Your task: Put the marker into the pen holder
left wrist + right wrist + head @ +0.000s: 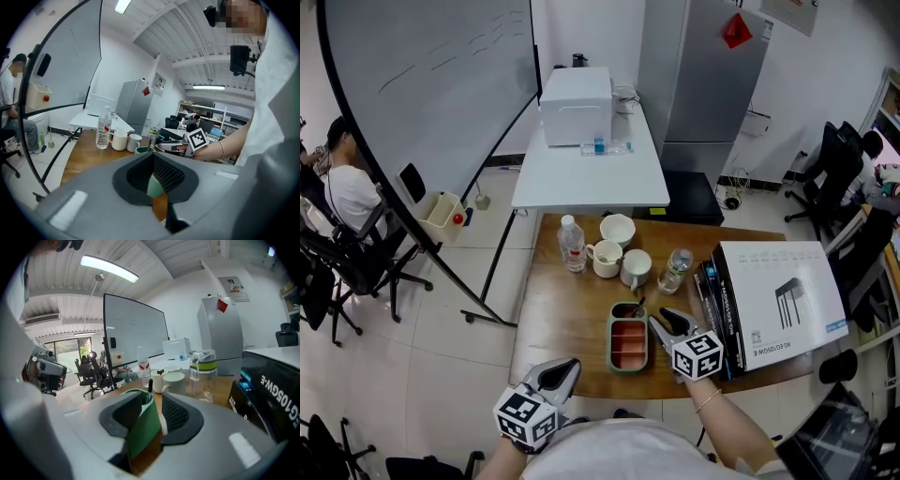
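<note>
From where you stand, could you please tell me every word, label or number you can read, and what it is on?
"G105GW-E": on the black side of the box, upside down.
Red label on the water bottle: too small to read.
Notice on the wall: blurred.
Red diamond sign on the fridge: unreadable.

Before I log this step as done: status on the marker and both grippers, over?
Left gripper shut, empty. Right gripper open at the pen holder rim. Marker standing inside the holder. Nothing in the way.
</note>
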Demonstrator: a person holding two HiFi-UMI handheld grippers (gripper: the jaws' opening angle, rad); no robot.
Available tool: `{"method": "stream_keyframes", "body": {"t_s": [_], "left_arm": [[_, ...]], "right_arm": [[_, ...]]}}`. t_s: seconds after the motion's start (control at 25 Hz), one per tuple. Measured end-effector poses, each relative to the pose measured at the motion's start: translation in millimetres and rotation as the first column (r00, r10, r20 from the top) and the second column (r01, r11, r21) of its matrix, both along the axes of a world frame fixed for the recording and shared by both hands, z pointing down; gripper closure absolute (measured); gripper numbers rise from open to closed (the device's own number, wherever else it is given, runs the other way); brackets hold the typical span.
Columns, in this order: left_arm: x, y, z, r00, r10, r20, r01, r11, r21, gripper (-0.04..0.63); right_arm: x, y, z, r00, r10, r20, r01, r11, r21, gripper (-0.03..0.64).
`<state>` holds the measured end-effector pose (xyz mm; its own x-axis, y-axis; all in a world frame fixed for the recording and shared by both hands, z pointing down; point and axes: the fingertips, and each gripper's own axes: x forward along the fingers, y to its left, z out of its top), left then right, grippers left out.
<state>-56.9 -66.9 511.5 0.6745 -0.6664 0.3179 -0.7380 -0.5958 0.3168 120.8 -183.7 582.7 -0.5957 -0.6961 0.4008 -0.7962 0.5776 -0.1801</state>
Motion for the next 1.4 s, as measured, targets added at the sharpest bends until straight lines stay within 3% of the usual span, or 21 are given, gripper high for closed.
{"method": "stream_keyframes", "body": {"t_s": [0.28, 0.56, 0.8, 0.96, 1.12, 1.4], "left_arm": [[17, -23, -6, 0.996, 0.054, 0.066, -0.06, 0.995, 0.079, 0.594], [29, -37, -13, 1.0, -0.002, 0.017, 0.001, 0.998, 0.068, 0.594], [32, -23, -14, 1.0, -0.001, 0.015, 0.0, 0.998, 0.057, 0.594], [20, -16, -13, 0.999, -0.028, 0.033, 0.027, 0.998, 0.053, 0.594], [5, -14, -11, 0.997, -0.075, 0.036, 0.073, 0.997, 0.038, 0.594], [-2, -14, -7, 0.996, -0.091, 0.026, 0.091, 0.996, 0.018, 0.594]], "right_arm": [[-3, 11, -31, 0.995, -0.042, 0.092, 0.037, 0.997, 0.062, 0.508], [-6, -5, -16, 0.994, -0.054, 0.097, 0.053, 0.999, 0.014, 0.512], [-13, -31, -9, 0.985, -0.066, 0.16, 0.072, 0.997, -0.027, 0.512], [-23, -40, -3, 0.986, -0.101, 0.131, 0.107, 0.994, -0.035, 0.517], [-33, -41, 0, 0.985, -0.143, 0.097, 0.145, 0.989, -0.019, 0.592], [-24, -39, -36, 0.984, -0.114, 0.134, 0.107, 0.992, 0.06, 0.598]]}}
